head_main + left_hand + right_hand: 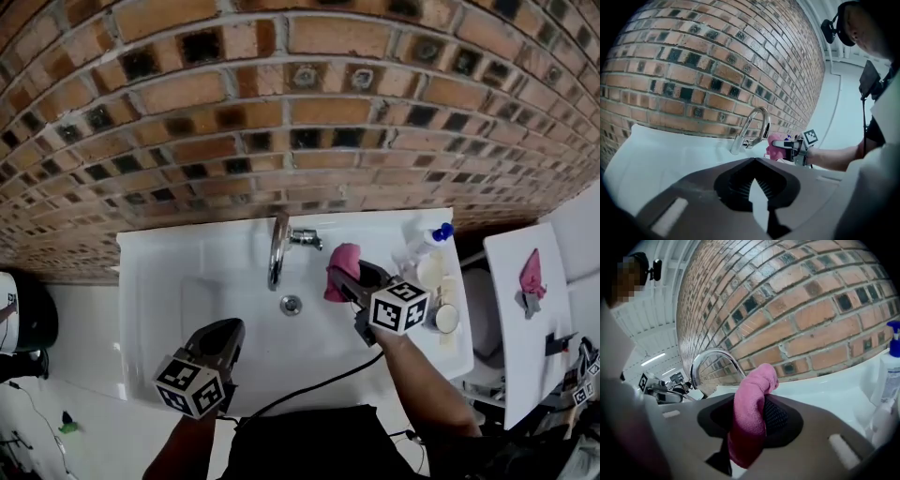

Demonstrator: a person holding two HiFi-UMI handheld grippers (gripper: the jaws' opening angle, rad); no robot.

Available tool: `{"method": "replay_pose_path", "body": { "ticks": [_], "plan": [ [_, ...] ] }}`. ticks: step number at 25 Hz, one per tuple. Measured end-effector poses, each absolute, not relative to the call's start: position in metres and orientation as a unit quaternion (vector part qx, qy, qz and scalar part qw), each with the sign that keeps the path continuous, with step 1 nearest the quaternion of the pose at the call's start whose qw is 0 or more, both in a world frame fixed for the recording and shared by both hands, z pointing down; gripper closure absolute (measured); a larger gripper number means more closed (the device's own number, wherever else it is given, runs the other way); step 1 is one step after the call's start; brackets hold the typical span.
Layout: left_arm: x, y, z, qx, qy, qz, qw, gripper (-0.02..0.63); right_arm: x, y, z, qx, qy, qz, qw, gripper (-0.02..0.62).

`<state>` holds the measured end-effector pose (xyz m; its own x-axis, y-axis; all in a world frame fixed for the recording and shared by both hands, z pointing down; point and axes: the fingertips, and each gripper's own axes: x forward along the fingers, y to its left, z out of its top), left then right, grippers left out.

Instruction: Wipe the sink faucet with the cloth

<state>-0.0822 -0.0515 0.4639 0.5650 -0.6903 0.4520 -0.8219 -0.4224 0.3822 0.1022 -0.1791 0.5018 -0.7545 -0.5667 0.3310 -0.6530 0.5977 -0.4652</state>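
A chrome faucet (277,248) arches over the white sink (187,267) below a brick wall. A pink cloth (342,267) hangs just right of the spout, and my right gripper (352,279) is shut on it. In the right gripper view the cloth (750,418) droops between the jaws, with the faucet (712,357) close behind on the left. My left gripper (223,336) hovers over the sink's front left, jaws shut and empty. Its own view shows the faucet (752,126) ahead, apart from its tips (753,160), and the cloth (774,146) beside the spout.
The drain (292,304) lies under the spout. A spray bottle (427,239) and small round items (446,317) stand on the sink's right ledge. A white shelf (548,328) at the right carries another pink cloth (531,277). A black cable (319,380) crosses the front rim.
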Motion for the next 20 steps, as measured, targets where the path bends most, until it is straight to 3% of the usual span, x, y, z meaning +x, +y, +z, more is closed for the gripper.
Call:
{"method": "replay_pose_path", "body": {
  "ticks": [13, 20],
  "plan": [
    [-0.080, -0.068, 0.486, 0.808, -0.467, 0.154, 0.325, 0.600, 0.081, -0.249, 0.580, 0.288, -0.894, 0.329, 0.092, 0.446],
    [-0.078, -0.072, 0.498, 0.804, -0.460, 0.167, 0.338, 0.600, 0.073, -0.256, 0.583, 0.262, -0.913, 0.281, 0.137, 0.448]
  ]
}}
